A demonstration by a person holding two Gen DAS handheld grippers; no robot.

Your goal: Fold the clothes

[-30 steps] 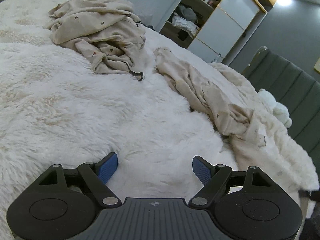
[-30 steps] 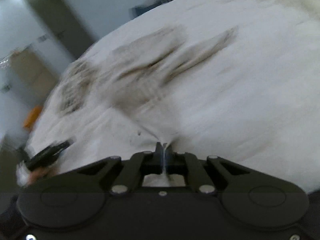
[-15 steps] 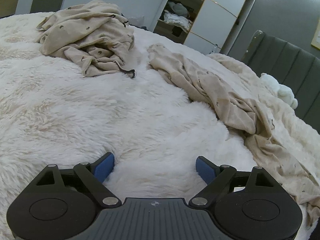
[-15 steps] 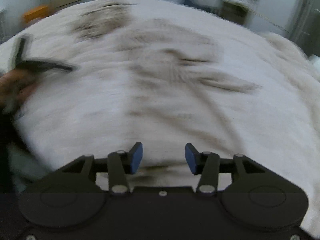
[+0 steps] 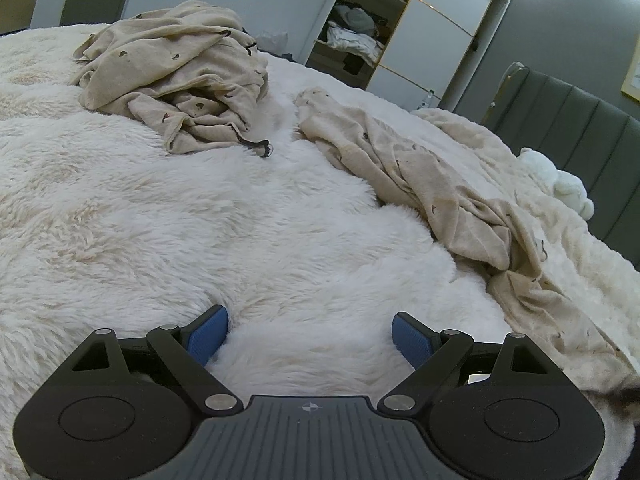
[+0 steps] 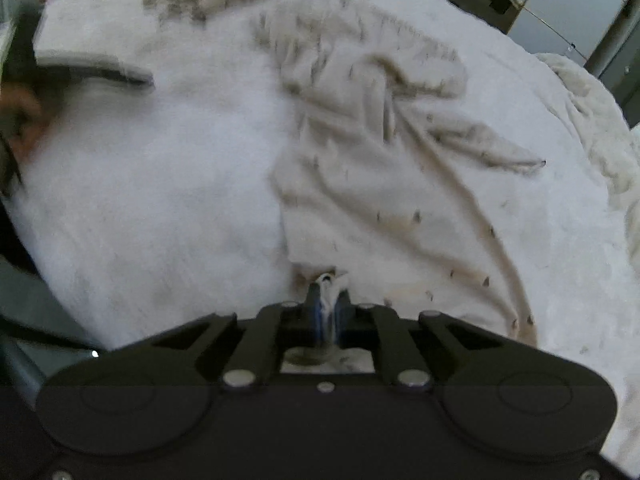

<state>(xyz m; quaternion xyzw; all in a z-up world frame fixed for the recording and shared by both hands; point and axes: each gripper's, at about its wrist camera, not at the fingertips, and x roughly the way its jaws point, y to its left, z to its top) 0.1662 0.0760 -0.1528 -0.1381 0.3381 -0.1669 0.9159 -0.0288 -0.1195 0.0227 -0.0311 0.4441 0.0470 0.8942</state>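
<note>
Jaws of the right gripper [image 6: 326, 300] pinch a blurred beige garment [image 6: 384, 184]; left gripper [image 5: 308, 332] jaws spread.

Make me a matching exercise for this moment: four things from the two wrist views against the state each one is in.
Things:
1. left gripper
2. right gripper
3. crumpled beige garment
4. stretched-out beige garment

States:
A. bunched in a heap at the far side of the white fleece blanket
B. open, nothing between its pads
C. lying in a long strip, one end pinched
D. shut on a fabric edge

Pairs: 1-B, 2-D, 3-A, 4-C
</note>
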